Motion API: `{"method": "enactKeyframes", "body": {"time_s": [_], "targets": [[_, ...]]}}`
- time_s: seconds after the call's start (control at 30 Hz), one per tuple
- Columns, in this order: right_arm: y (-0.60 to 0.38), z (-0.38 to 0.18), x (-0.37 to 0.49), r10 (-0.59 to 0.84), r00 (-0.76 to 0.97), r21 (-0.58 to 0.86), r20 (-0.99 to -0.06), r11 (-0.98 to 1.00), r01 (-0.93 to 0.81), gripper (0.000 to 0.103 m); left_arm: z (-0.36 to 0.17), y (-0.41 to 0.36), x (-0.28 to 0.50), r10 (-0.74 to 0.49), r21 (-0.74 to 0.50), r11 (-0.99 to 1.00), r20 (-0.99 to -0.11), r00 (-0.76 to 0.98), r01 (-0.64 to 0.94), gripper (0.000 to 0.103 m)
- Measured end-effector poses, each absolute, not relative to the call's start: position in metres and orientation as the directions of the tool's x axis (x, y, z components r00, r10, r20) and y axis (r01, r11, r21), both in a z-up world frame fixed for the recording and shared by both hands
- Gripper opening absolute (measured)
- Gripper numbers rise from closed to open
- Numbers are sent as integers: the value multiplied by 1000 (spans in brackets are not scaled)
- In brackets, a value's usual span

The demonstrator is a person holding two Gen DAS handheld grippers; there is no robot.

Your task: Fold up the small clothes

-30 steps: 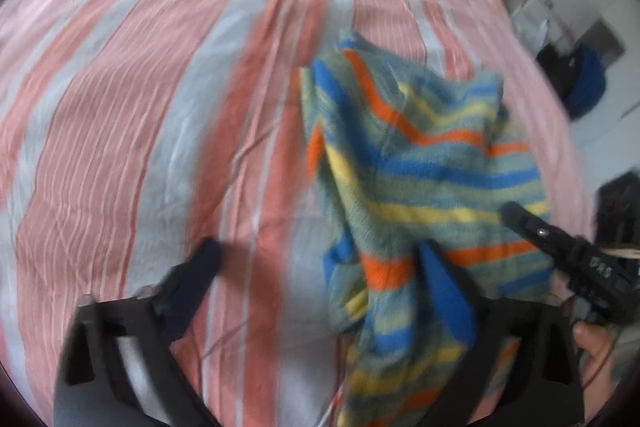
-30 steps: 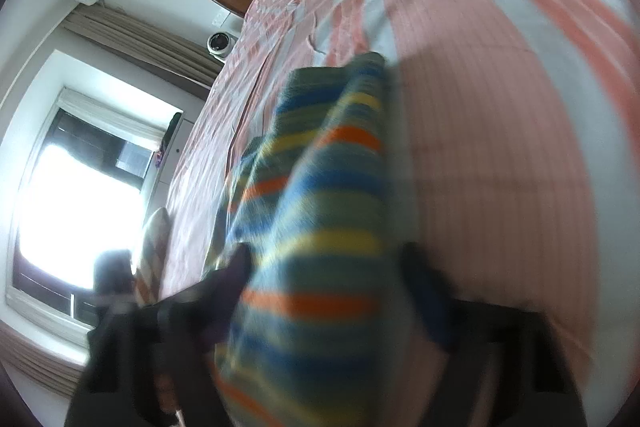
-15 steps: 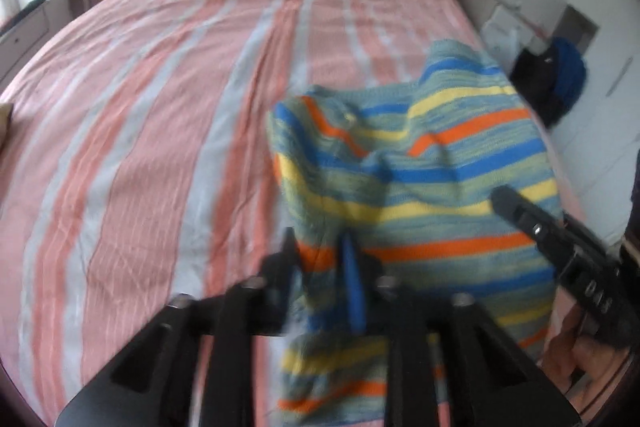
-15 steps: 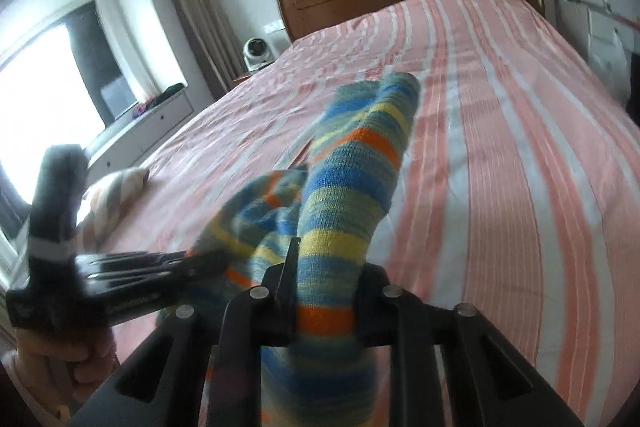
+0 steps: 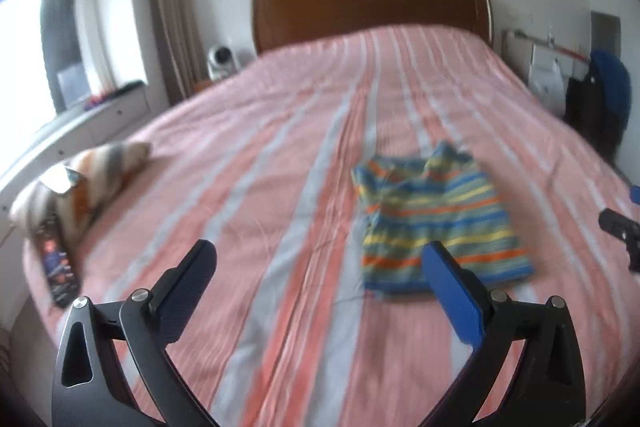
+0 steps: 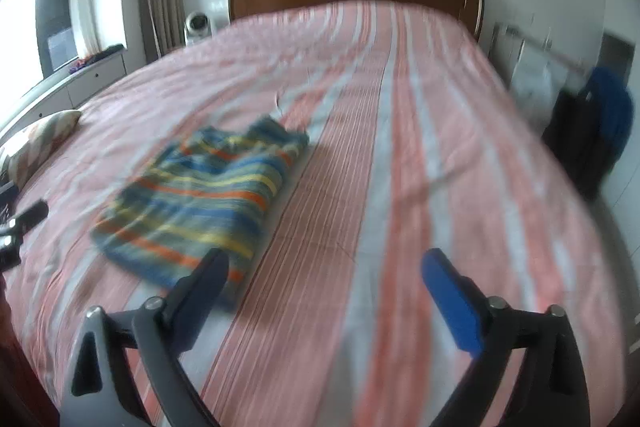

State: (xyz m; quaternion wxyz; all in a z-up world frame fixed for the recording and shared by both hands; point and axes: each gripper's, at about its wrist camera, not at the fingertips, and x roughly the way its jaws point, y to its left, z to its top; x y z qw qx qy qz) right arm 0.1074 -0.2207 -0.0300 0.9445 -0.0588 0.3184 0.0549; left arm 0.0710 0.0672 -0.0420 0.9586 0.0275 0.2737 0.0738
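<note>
Now flat, knit striped garment (image 5: 436, 223) (roughly rectangular), ribbed striped bedspread (image 5: 280, 155).

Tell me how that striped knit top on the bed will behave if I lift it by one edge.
The striped knit top lies folded in soft layers with a rumpled far end, so it probably droops and unfolds when lifted by one edge. It looks light for its size. On the striped bedsheet, pushing would likely bunch it rather than slide it.
</note>
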Motion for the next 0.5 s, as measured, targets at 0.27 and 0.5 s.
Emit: {"method": "enactKeyframes", "body": {"time_s": [0.27,0.5], "targets": [[-225,-2,39,122,831,8,-544,990,-140,102,-9,51,32,144,106,989,-462,875,-107,103],[-213,12,6,99,878,-40,-469,990,-133,102,-10,48,22,115,91,993,-507,854,-80,103]]}}
